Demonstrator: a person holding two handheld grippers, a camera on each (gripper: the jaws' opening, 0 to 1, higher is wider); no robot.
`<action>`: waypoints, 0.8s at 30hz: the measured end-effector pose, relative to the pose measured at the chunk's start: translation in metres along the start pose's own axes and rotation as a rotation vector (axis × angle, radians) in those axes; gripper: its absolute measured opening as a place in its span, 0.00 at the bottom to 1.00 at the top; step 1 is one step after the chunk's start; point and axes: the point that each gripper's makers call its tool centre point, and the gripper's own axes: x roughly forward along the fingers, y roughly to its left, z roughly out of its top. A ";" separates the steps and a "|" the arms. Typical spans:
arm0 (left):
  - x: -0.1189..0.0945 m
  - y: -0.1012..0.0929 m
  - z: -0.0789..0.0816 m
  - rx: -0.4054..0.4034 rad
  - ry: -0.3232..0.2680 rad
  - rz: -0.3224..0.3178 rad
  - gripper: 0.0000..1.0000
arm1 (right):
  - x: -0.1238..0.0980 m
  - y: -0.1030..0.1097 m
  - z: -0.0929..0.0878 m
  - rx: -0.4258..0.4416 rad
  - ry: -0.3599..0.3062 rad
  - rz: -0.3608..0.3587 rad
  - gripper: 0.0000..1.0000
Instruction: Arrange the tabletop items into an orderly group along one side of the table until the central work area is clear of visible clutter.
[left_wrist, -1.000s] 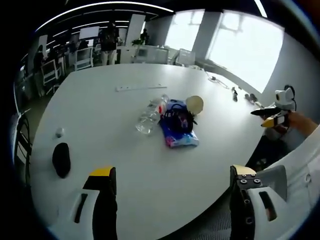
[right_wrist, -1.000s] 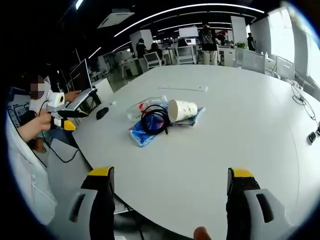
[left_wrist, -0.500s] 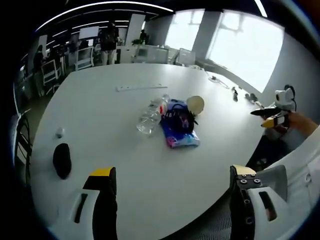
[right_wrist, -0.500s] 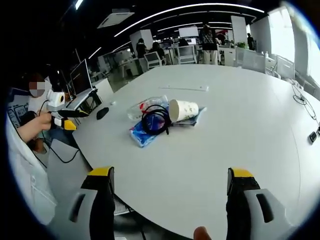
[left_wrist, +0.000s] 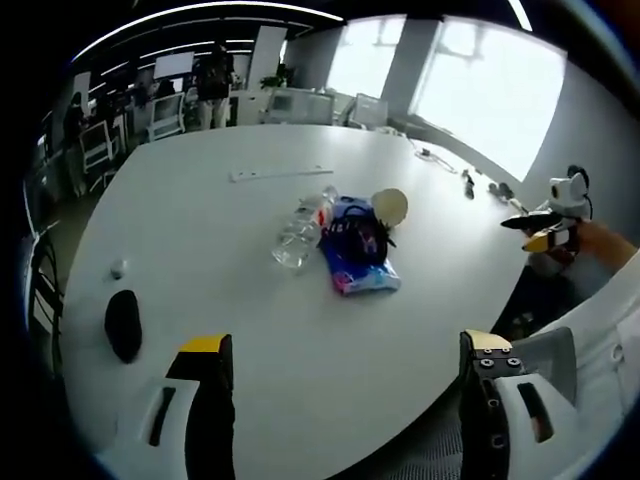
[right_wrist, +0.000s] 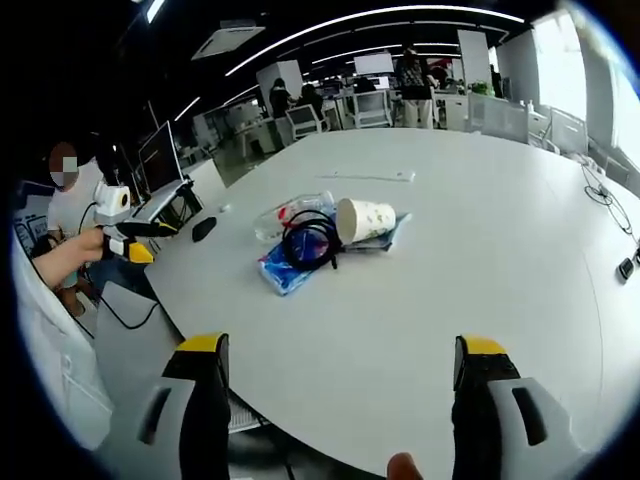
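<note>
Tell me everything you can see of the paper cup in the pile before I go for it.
The paper cup lies on its side near the table's middle, its open mouth facing the right gripper view. It looks like pale paper with small faint markings. It rests on the blue packet, beside the black cable coil and near the clear plastic bottle. Neither gripper touches it.

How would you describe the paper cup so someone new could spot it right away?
On the big white table, find the small heap of clutter near the middle. The paper cup lies on its side at one end of the heap, atop the blue packet, beside the black cable coil; it alone is cream-coloured with an open mouth.
</note>
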 end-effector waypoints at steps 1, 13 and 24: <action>0.000 0.000 0.000 0.002 0.001 -0.001 0.91 | 0.000 0.000 0.000 0.000 0.000 0.000 0.92; 0.007 0.001 0.003 0.020 0.016 -0.014 0.91 | 0.004 0.002 -0.002 0.001 0.010 0.000 0.91; 0.008 0.002 0.002 0.025 0.026 -0.020 0.90 | 0.005 0.005 -0.001 -0.005 0.016 0.001 0.90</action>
